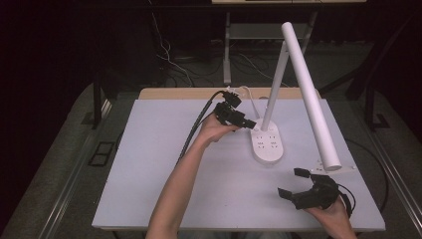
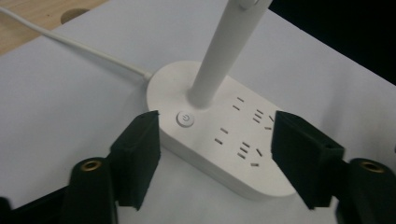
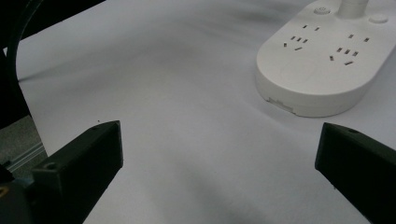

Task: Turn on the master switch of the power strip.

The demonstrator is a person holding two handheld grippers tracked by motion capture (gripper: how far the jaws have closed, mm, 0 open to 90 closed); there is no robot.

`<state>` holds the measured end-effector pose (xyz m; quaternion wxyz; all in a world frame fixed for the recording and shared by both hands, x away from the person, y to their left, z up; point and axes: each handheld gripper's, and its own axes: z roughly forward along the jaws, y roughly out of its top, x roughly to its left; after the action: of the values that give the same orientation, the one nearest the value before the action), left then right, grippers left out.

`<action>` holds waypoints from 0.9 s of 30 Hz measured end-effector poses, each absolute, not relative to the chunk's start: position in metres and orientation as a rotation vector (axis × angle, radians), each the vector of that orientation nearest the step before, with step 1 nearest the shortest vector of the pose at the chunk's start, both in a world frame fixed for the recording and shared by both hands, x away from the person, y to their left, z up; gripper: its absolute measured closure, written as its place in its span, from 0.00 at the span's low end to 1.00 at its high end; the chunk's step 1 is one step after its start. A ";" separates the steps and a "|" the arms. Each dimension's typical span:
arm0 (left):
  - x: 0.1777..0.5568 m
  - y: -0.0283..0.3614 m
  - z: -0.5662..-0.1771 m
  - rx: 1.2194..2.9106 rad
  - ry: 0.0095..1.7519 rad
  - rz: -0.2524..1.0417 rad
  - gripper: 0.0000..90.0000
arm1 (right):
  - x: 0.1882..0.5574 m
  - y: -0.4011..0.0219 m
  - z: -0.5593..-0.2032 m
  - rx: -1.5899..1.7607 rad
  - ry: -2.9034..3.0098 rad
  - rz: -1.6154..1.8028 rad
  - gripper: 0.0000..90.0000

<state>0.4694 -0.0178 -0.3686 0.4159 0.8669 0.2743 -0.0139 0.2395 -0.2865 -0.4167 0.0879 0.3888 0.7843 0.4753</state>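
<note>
Lamp base [image 2: 219, 140] sits mid-frame on the worktop [image 1: 164, 179], between your left hand-held gripper's [image 2: 215, 144] half-open jaws, untouched. Descend off-centre and a pad could miss its power button [image 2: 185, 118]. Right hand-held gripper [image 3: 219, 158] gapes empty.

Lamp stem [image 2: 219, 51] blocks above its base [image 2: 224, 140].

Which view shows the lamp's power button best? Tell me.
The left gripper view: the power button sits close and sharp on the lamp base, beside the pole. The right gripper view shows it small at the top edge; in the high view it's too small to tell.
</note>
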 end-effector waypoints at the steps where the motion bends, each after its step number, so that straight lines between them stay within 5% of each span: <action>1: 0.470 -0.019 -0.370 2.174 0.690 -0.028 0.39 | 0.240 -0.287 -0.417 1.158 2.335 1.415 0.00; 12: 0.476 -0.025 -0.383 2.118 0.735 -0.038 0.83 | 0.239 -0.287 -0.416 1.151 2.338 1.417 0.00; 21: 0.480 -0.030 -0.393 2.085 0.770 -0.030 0.99 | 0.240 -0.287 -0.417 1.153 2.338 1.420 0.00; 27: 0.482 -0.035 -0.401 2.080 0.779 -0.032 1.00 | 0.240 -0.287 -0.417 1.155 2.342 1.415 0.00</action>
<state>0.4820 -0.0348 -0.4006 0.4440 0.8390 0.3143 -0.0128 0.2398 -0.2871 -0.4169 0.0856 0.3874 0.7857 0.4747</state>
